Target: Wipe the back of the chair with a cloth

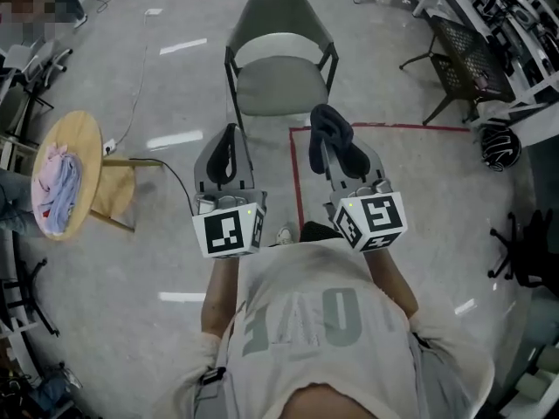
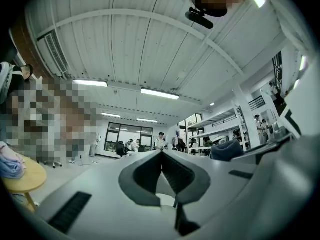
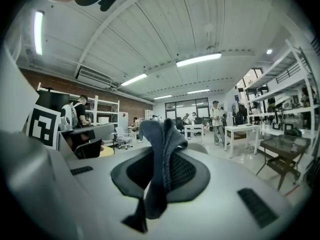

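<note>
Right gripper (image 3: 163,134): clamped on dark blue fabric cloth (image 1: 335,134), ready for wiping. Left gripper (image 2: 161,155): jaws together, empty. Grey black-framed plastic chair (image 1: 281,87) ahead, backrest (image 1: 278,14) untouched.

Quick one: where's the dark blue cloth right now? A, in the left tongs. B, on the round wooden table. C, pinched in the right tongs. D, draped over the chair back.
C: the dark blue cloth sticks up from between the right tongs, while the left tongs are closed on nothing.
</note>
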Available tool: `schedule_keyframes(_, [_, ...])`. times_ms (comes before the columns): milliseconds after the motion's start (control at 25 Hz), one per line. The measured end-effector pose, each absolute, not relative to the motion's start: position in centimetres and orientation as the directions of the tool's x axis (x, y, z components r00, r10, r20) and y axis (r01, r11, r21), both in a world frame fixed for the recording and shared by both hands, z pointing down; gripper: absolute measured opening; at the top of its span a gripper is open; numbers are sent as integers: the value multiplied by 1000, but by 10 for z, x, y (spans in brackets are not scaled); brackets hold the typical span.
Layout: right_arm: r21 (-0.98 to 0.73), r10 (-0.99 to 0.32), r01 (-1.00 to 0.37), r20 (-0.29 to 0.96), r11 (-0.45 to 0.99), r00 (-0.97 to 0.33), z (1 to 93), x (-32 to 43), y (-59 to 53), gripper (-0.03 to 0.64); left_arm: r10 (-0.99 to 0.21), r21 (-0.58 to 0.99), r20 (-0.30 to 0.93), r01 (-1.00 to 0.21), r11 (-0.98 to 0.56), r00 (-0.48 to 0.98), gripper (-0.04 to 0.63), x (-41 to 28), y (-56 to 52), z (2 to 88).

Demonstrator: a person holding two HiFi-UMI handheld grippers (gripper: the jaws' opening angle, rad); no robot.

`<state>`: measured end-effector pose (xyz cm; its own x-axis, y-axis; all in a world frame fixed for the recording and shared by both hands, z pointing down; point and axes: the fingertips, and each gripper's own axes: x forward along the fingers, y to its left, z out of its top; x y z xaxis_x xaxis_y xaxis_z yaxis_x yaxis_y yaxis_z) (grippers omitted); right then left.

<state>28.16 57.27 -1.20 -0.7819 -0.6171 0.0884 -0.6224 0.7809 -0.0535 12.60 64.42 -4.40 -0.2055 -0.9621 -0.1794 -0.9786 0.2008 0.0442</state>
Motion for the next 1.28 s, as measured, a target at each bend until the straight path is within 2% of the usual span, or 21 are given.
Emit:
schedule_keyframes(240, [-68, -669, -678, 119, 732, -734, 1, 284, 554, 60, -965, 61, -168, -979, 194, -202, 15, 99, 630, -28])
schedule_keyframes(520, [-98, -713, -716, 72, 691, -698, 13, 279, 494, 60, -973, 25, -176, -989, 145, -148, 15, 89, 564, -15])
schedule_keyframes(720, [-120, -697, -698, 56, 706, -715, 28, 251, 410, 60, -972, -28, -192, -989, 143, -135, 15, 81, 486, -13])
schedule_keyframes(1280, [-89, -597, -599, 44, 796, -801, -20, 116, 109, 60, -920, -44, -299, -960, 278, -253, 15, -33, 204, -79])
